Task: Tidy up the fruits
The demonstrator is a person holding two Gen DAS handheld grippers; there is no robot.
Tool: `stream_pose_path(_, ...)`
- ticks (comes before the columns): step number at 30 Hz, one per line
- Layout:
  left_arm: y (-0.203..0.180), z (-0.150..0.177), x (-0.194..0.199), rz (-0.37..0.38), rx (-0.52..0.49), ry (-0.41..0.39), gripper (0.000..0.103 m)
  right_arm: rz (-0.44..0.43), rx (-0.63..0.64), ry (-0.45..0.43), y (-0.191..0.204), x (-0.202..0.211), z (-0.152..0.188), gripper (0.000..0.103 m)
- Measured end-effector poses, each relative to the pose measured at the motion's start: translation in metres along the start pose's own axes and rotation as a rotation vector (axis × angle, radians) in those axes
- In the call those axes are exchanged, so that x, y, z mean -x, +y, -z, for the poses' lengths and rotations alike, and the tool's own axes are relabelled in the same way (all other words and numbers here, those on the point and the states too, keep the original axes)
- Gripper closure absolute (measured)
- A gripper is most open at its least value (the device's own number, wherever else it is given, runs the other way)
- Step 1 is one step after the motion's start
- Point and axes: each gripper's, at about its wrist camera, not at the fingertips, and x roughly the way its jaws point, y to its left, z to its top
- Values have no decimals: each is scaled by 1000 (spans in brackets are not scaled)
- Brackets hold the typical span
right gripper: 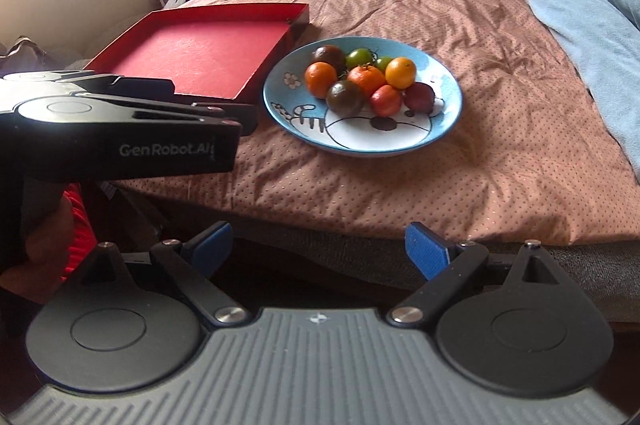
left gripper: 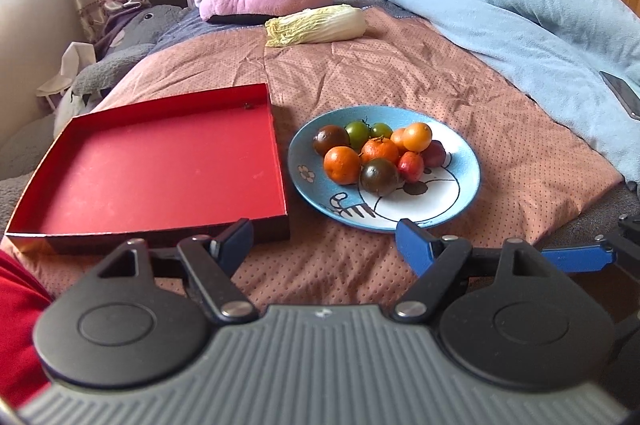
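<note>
Left wrist view: both grippers (left gripper: 324, 237) (right gripper: 318, 245) apart, plate (left gripper: 460, 201) rim just beside tray (left gripper: 280, 161).

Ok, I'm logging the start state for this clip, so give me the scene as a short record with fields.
surface: bed with a dotted pink cover
plate: blue cartoon plate, holding all the fruit
fruit: oranges and tomatoes (green, dark, red) in one pile
box: red shallow box, empty, left of the plate
other: napa cabbage beyond the plate
left gripper: open, empty
right gripper: open, empty
</note>
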Motion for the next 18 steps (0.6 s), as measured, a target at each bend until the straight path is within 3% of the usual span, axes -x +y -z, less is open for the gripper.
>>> stream_pose_path(18, 2, 4, -1, 4, 1, 6, 23, -17, 16, 25, 11, -10, -2, 7)
